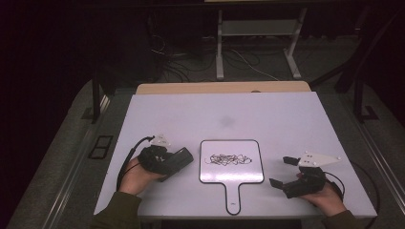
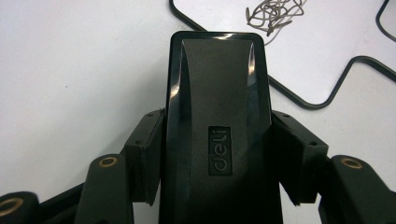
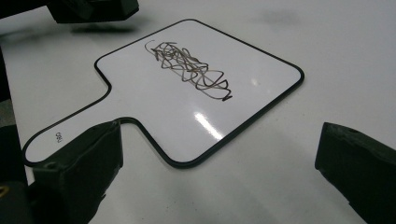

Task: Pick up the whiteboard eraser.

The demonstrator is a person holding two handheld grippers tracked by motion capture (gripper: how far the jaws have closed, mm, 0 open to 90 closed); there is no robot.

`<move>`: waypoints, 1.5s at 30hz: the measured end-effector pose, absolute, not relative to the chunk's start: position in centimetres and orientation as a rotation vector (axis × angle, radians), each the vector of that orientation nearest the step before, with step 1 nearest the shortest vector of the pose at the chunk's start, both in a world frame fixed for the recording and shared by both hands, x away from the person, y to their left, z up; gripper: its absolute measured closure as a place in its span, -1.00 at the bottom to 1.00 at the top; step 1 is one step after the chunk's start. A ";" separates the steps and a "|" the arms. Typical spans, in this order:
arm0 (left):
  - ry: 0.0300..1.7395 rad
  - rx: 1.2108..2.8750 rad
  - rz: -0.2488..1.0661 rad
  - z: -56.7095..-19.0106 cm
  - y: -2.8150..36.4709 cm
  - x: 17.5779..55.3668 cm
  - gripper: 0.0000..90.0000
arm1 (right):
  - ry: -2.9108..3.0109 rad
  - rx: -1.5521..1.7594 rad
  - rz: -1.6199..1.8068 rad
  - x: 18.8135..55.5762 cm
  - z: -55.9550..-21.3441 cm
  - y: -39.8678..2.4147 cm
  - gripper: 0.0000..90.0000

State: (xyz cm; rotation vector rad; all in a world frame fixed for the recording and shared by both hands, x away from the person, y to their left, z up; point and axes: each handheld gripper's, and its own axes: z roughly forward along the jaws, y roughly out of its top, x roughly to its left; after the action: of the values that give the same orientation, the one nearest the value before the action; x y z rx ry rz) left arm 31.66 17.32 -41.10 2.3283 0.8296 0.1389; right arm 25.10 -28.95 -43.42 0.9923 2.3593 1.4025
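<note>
Glossy black eraser (image 2: pixel 217 126), rounded-rectangular.

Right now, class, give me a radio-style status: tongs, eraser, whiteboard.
Left tongs shut on black eraser. Right tongs open, empty, near board handle. Small whiteboard flat on table, scribble unwiped. Nothing in the way.

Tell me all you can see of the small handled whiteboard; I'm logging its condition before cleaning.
The whiteboard is a glossy white, rounded-corner panel with a thin black rim and a short handle toward the person, bearing a small printed mark. A dark tangled scribble sits at its middle. It lies flat on the white table, between the two tongs, neither touching it.
</note>
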 end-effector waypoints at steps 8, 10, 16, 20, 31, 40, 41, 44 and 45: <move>0.798 2.330 0.152 -40.5 17.0 31.8 -0.13 | 2.363 0.987 1.403 25.2 -43.5 -28.9 -1.00; 0.805 2.324 0.151 -40.4 16.9 31.9 -0.13 | 2.365 0.990 1.403 25.2 -43.5 -28.9 -1.00; 0.807 2.312 0.164 -39.9 16.5 32.1 -0.13 | 2.368 0.990 1.400 25.2 -43.6 -28.8 -1.00; 0.792 2.314 0.168 -39.6 16.0 32.4 -0.13 | 2.367 0.999 1.399 25.2 -43.6 -28.8 -1.00; 0.750 2.308 0.162 -38.4 14.5 33.5 -0.13 | 2.367 1.010 1.399 25.2 -43.7 -28.7 -1.00; 0.703 2.315 0.130 -37.5 13.1 34.5 -0.13 | 2.365 1.009 1.408 25.2 -43.7 -28.7 -1.00; 0.696 2.316 0.132 -37.4 12.9 34.7 -0.13 | 2.365 1.011 1.407 25.2 -43.7 -28.7 -1.00; 0.685 2.319 0.135 -37.1 12.4 35.1 -0.13 | 2.365 1.010 1.408 25.2 -43.7 -28.7 -1.00; 0.689 2.313 0.131 -37.1 12.1 35.2 -0.13 | 2.365 1.010 1.408 25.2 -43.7 -28.6 -1.00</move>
State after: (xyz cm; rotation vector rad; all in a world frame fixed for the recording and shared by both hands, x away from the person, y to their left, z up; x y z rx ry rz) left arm 35.18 12.13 -37.12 2.3127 0.6890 0.1315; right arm 25.24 -28.65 -43.72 1.0095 2.3651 1.4084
